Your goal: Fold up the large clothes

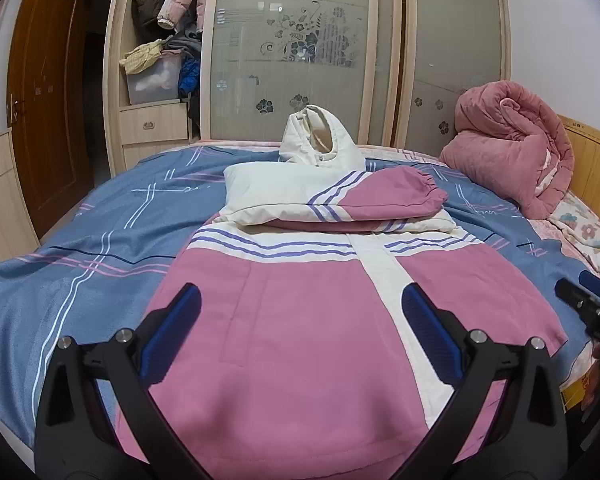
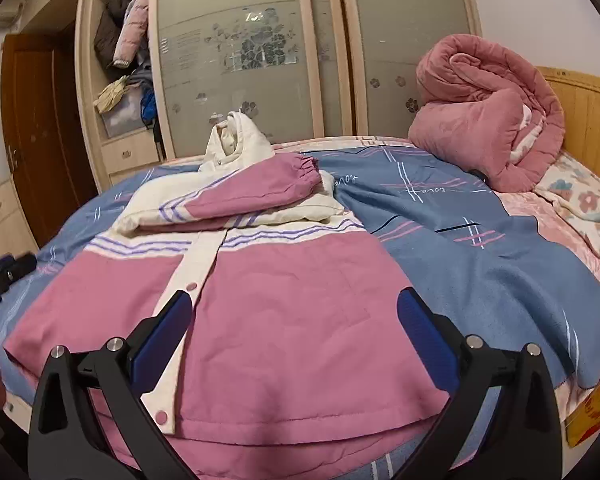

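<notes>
A pink and cream padded jacket (image 1: 300, 300) lies front up on the bed, hem toward me, also in the right wrist view (image 2: 292, 304). Both sleeves (image 1: 380, 196) are folded across the chest, the pink sleeve (image 2: 260, 192) on top. The cream hood (image 1: 320, 140) stands up at the far end. My left gripper (image 1: 300, 316) is open and empty over the hem's left half. My right gripper (image 2: 296, 324) is open and empty over the hem's right half; its tip shows at the left wrist view's right edge (image 1: 580, 292). The left gripper's tip shows in the right wrist view (image 2: 8, 268).
A blue patterned sheet (image 1: 92, 240) covers the bed. A rolled pink quilt (image 1: 508, 148) sits at the far right by the wooden headboard (image 2: 580, 112). A wardrobe with sliding doors (image 1: 300, 40) stands behind the bed. A brown door (image 1: 48, 100) is at the left.
</notes>
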Action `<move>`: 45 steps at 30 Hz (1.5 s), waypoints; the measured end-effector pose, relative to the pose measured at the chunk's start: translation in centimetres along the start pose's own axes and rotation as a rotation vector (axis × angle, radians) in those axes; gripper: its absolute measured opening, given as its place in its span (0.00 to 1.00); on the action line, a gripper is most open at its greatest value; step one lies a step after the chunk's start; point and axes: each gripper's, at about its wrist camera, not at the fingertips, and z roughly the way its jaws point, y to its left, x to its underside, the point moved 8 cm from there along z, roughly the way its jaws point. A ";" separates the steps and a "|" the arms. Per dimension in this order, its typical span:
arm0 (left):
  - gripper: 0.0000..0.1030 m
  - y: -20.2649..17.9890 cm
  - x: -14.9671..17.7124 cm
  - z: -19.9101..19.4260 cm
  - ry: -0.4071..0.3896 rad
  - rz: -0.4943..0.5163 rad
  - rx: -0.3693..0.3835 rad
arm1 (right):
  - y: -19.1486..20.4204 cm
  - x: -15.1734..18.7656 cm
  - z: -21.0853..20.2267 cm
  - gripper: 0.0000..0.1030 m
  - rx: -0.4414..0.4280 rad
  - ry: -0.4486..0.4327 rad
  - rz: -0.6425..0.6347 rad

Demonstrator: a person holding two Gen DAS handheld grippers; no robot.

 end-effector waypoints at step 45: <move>0.98 -1.8 1.3 0.7 0.044 0.048 0.040 | 0.4 -0.2 1.0 0.99 -0.015 -0.035 -0.038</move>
